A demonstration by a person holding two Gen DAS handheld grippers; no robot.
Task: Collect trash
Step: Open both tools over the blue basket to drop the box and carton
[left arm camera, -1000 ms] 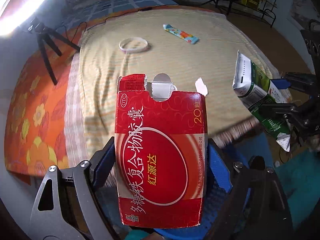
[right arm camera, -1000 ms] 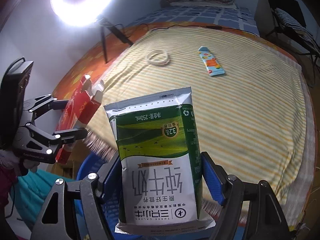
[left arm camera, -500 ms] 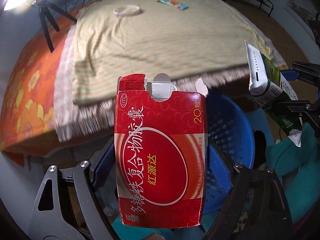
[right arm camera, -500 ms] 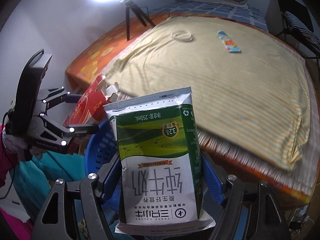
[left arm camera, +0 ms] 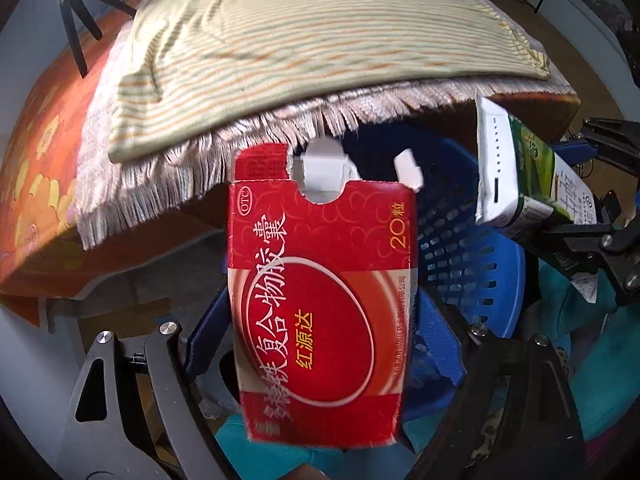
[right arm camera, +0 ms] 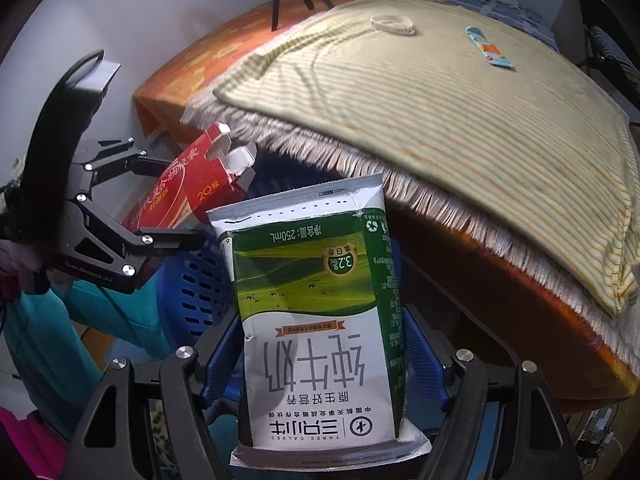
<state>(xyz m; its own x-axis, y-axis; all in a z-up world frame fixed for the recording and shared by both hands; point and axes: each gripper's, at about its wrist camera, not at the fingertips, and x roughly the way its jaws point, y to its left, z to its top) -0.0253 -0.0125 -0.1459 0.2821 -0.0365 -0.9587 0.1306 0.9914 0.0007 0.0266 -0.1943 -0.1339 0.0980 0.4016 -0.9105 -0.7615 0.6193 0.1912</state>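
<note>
My left gripper [left arm camera: 320, 344] pinches the red box [left arm camera: 322, 300] and my right gripper [right arm camera: 320, 364] pinches the milk carton [right arm camera: 316, 312]. I hold both above the blue basket [left arm camera: 472, 256], just below the bed's edge [left arm camera: 280, 116].

Left hand-held gripper [left arm camera: 320, 332] clamps red box [left arm camera: 320, 300] above blue basket [left arm camera: 472, 264].

Box [left arm camera: 320, 304] left of carton [right arm camera: 316, 312], both above basket [left arm camera: 472, 248]; wristband [right arm camera: 392, 24], wrapper [right arm camera: 489, 49] on bed [right arm camera: 460, 120] behind.
</note>
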